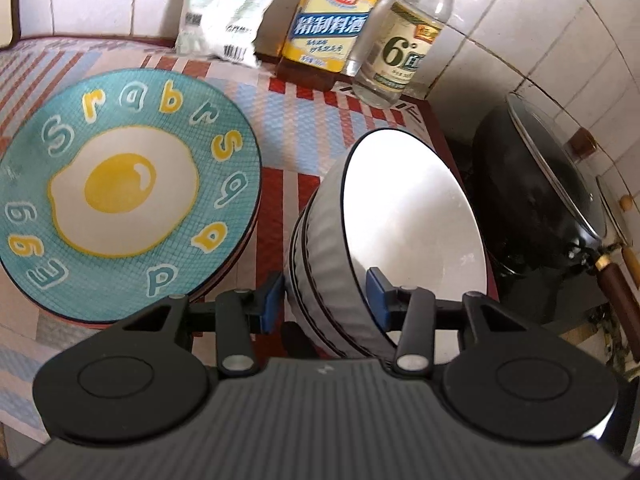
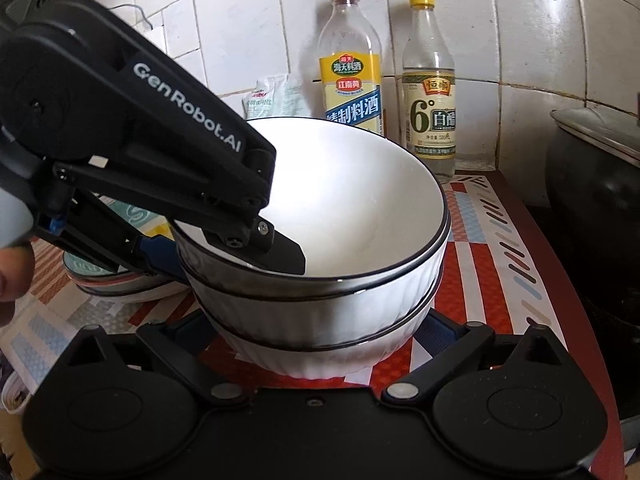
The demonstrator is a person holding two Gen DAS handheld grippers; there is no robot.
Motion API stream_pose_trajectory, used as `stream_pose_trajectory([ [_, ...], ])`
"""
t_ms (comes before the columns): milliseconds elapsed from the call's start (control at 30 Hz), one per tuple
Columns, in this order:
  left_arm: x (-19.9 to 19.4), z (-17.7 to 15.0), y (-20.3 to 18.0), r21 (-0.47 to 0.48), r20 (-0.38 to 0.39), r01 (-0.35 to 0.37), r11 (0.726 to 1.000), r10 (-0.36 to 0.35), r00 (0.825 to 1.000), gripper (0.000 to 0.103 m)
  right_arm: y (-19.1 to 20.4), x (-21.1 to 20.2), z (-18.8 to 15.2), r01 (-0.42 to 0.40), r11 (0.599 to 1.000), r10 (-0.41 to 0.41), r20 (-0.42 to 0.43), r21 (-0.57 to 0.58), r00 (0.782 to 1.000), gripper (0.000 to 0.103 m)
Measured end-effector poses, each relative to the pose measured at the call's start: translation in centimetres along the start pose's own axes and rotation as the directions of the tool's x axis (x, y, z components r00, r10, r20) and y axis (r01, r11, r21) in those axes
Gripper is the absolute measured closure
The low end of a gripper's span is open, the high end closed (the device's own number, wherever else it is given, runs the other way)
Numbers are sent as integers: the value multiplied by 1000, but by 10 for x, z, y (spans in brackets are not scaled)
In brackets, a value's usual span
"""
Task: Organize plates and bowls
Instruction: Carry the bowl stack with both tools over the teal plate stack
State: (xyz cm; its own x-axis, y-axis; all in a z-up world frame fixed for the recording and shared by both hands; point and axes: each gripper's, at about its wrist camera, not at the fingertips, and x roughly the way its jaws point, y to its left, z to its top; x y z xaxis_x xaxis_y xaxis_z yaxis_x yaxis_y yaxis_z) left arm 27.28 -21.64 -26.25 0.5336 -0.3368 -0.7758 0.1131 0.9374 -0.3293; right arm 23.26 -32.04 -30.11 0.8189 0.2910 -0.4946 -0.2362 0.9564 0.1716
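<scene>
Left wrist view, near to far: left tongs [image 1: 326, 294] are clamped narrow on the rim of the top bowl [image 1: 400, 216], one blue pad [image 1: 272, 296] outside the wall, the other inside. Bowl sits nested on the white bowl stack [image 2: 320, 320] on the patterned counter [image 1: 288, 120], w/ the egg-print plate stack [image 1: 120, 192] just beside it on the left. Right tongs [image 2: 320, 344] are spread wide around the stack's base, not gripping. Bottles [image 2: 430, 100] stand behind, by the wall. Step looks like nesting bowls; next move likely calls for letting go of the rim & backing straight out w/o tilting the stack.
</scene>
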Motion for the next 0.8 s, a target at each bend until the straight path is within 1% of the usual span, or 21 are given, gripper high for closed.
stream_pose_trajectory([
  [100, -4, -1, -2, 37, 8, 14, 999, -14, 1000, 60, 1, -4, 0, 12, 1000, -12, 18, 2, 1000, 0],
  [267, -15, 7, -4, 46, -2, 45, 998, -45, 999, 60, 7, -12, 9, 42, 999, -42, 27, -7, 999, 0],
  [367, -29, 13, -5, 54, 0, 53, 997, -54, 999, 60, 11, -20, 19, 49, 999, -48, 36, -16, 998, 0],
  [467, -49, 19, -4, 58, 31, 59, 997, -60, 998, 60, 18, -29, 33, 49, 999, -48, 43, -22, 998, 0],
  [567, -70, 25, 0, 81, 63, 52, 995, -58, 996, 60, 28, -36, 48, 36, 999, -33, 69, -36, 997, 0],
  [633, -80, 34, 9, 69, 67, 55, 996, -59, 996, 60, 36, -38, 58, 23, 999, -19, 80, -46, 997, 0],
  [700, -88, 43, 19, 57, 71, 52, 997, -56, 996, 60, 46, -36, 68, 15, 997, -8, 92, -70, 996, 0],
  [800, -97, 54, 35, 70, 84, 31, 997, -37, 996, 60, 61, -27, 80, -11, 997, 19, 99, -79, 995, 0],
])
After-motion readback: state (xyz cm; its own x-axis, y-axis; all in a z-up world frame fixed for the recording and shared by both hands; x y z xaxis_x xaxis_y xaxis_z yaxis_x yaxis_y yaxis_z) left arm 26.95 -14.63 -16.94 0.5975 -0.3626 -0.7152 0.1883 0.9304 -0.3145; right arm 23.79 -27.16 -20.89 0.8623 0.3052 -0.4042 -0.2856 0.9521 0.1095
